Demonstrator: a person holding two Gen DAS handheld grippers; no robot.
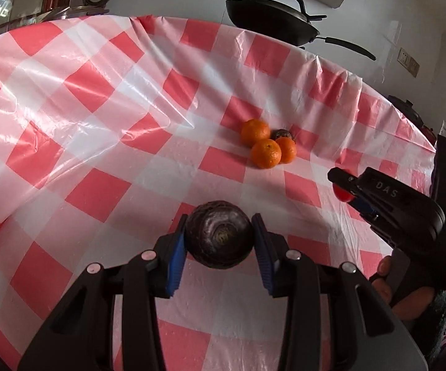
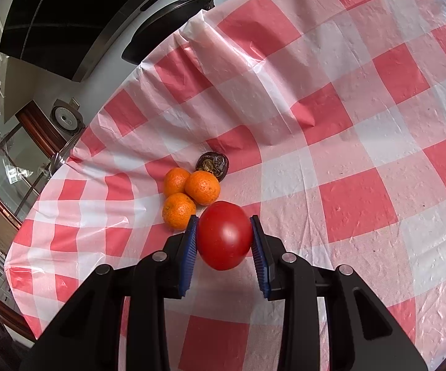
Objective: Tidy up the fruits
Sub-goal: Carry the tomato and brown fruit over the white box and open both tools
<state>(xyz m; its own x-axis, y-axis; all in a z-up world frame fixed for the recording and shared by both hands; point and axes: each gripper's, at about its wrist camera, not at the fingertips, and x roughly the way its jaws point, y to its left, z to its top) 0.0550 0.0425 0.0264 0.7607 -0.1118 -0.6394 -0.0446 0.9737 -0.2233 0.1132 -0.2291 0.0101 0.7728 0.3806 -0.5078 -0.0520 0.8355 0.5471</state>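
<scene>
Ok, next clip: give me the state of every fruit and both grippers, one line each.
Left gripper: shut on dark purple fruit.
Right gripper: shut on red tomato.
Three oranges: loose on the checked tablecloth, clustered and touching.
Wrinkled dark fruit: on the cloth, against the oranges' far side.
Black pan: beyond the cloth's far edge.

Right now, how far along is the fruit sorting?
Done: three oranges sit clustered on the cloth, a dark wrinkled fruit against them. In hand: the left tongs grip a dark round fruit, and the right tongs grip a red fruit beside the cluster. Left: both held fruits need setting down, probably near that group.
</scene>
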